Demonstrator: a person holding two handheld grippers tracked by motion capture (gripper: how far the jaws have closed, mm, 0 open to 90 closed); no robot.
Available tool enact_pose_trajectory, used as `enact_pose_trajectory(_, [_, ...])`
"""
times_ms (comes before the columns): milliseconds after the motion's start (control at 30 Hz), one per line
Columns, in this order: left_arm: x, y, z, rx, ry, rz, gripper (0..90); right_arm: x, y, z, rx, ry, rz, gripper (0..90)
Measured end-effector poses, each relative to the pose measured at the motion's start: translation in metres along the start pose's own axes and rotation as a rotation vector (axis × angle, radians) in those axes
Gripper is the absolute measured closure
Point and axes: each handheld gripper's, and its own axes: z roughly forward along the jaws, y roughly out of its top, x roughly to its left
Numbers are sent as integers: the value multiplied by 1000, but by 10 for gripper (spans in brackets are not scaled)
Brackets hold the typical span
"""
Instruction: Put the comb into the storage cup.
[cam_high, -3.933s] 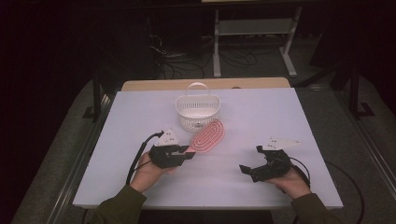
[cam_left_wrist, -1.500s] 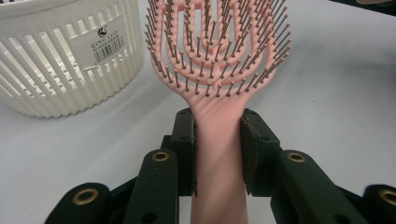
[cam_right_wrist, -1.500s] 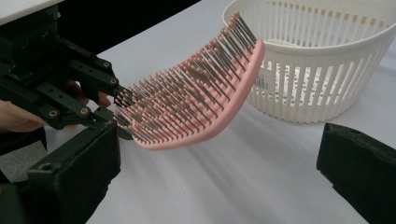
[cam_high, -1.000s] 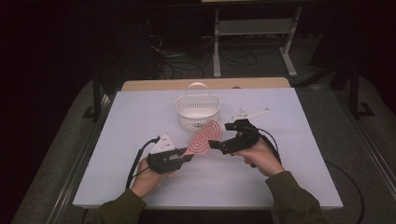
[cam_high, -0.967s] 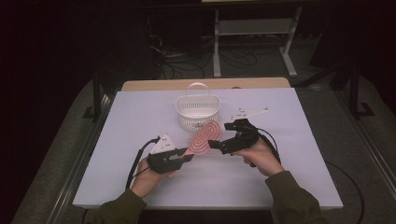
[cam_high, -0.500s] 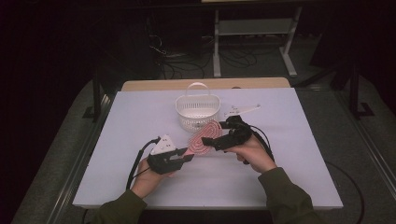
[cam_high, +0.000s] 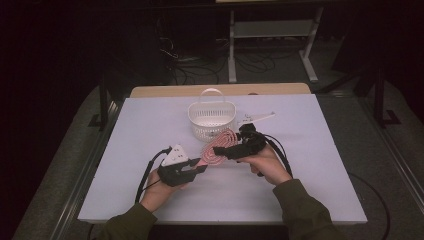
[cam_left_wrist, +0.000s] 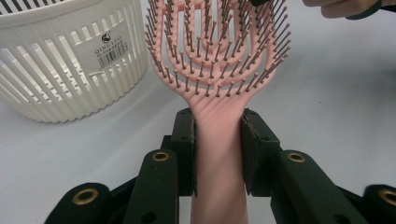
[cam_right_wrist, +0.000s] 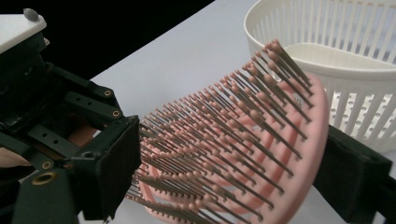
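- The pink plastic hairbrush with rows of thin bristles (cam_high: 218, 148) is held off the white tabletop (cam_high: 320, 165), just in front of the white slotted plastic basket with a loop handle (cam_high: 212, 119), its head towards the basket and its handle towards the person.
- The left tongs (cam_left_wrist: 218, 154) are clamped on the brush handle, one black pad on each side, exactly as they were a few seconds ago; that hand has not shifted.
- What has changed is the right tongs (cam_right_wrist: 233, 177): a few seconds ago they rested far out on the right of the tabletop, and now they have come in across to the brush head.
- Their jaws have just been closing, with the bristled head between them; one pad stands among the bristle tips, the other behind the pink back, and I cannot tell if they press yet.
- I read it as a handover from one hand to the other, most likely so the brush can go into the basket; the left grip should hold until the right one is firm.
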Motion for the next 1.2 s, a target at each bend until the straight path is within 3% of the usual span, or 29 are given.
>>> enact_pose_trajectory(500, [-1,-1,2,4,-1,0,701,-3,-3,3,5,57,33,312])
enact_pose_trajectory(933, [-1,-1,4,21,2,13,701,-5,-2,2,7,66,59,424])
enact_pose_trajectory(1200, [-1,-2,6,27,0,14,703,-5,-1,1,-2,96,63,508])
